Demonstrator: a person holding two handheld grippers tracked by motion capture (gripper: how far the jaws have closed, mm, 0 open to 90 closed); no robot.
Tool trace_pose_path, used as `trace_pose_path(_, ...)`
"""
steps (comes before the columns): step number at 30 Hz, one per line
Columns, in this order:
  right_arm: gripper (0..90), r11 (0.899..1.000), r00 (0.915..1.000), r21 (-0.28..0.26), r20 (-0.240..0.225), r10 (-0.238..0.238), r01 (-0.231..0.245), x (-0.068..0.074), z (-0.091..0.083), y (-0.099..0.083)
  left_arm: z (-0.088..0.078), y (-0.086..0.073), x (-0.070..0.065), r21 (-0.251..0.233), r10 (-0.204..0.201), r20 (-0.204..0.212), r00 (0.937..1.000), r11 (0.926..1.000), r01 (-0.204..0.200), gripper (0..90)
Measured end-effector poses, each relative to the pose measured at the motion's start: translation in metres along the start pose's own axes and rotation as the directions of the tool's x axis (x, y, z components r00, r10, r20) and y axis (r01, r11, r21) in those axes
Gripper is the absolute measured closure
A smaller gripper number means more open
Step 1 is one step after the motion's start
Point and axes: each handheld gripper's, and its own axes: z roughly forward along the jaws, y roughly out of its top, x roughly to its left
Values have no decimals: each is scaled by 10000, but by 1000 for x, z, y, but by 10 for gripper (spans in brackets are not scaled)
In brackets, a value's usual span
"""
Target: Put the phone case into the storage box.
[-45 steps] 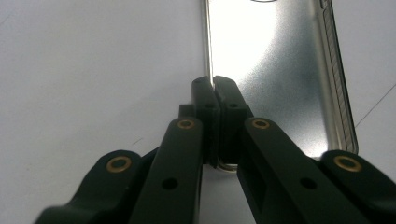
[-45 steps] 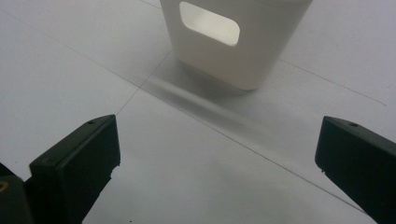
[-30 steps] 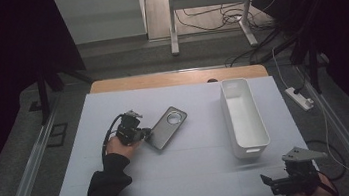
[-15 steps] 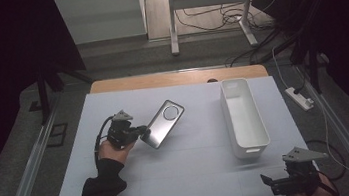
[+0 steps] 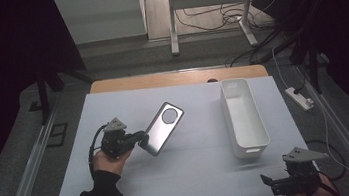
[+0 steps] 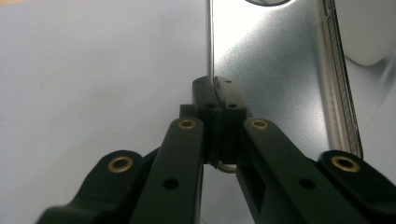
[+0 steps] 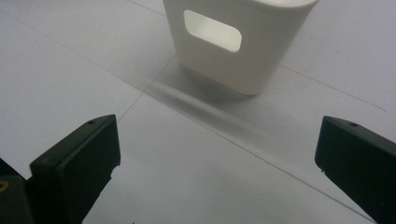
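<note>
A silvery phone case [image 5: 163, 128] with a round camera hole is held tilted above the white mat [image 5: 197, 176], left of centre. My left gripper [image 5: 143, 138] is shut on its near bottom edge. In the left gripper view the pads [image 6: 205, 95] pinch the thin rim of the case [image 6: 275, 79], which stands edge-on. My right gripper [image 5: 273, 185] rests at the mat's near right corner, open with nothing between its jaws [image 7: 217, 140]. It faces the short end of a white bin [image 7: 233, 51].
The long white bin [image 5: 258, 118] lies lengthwise right of centre, with nothing seen inside it. A wooden table edge [image 5: 175, 78] runs behind the mat. A power strip [image 5: 299, 97] and cables lie off the table's right side.
The left hand has drawn back to the left and toward the person with the case in its grip; the case has come up off the mat and tilted. The right gripper has stayed put.
</note>
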Motion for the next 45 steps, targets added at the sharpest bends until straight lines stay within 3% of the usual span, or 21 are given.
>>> trace_pose_path(16, 0, 9996, 9983, -297, -589, -23, 6, 0, -3, 1, -18, -15, -25, -268, 173, 12, 9998, 9995, -173, 892)
trace_pose_path(24, 0, 9948, 9899, -979, -1407, 151, -291, 1, -9, 9, -23, -19, -35, -264, 284, 50, 9996, 9993, -283, 892)
trace_pose_path(31, 0, 9918, 9840, -1234, -1775, 122, -345, 3, -11, 20, -24, -21, -42, -268, 346, 106, 9993, 9991, -343, 892)
trace_pose_path(45, 0, 9928, 9746, -1165, -2177, -527, 276, 8, -5, 49, -22, -21, -52, -356, 493, 132, 9987, 9982, -488, 892)
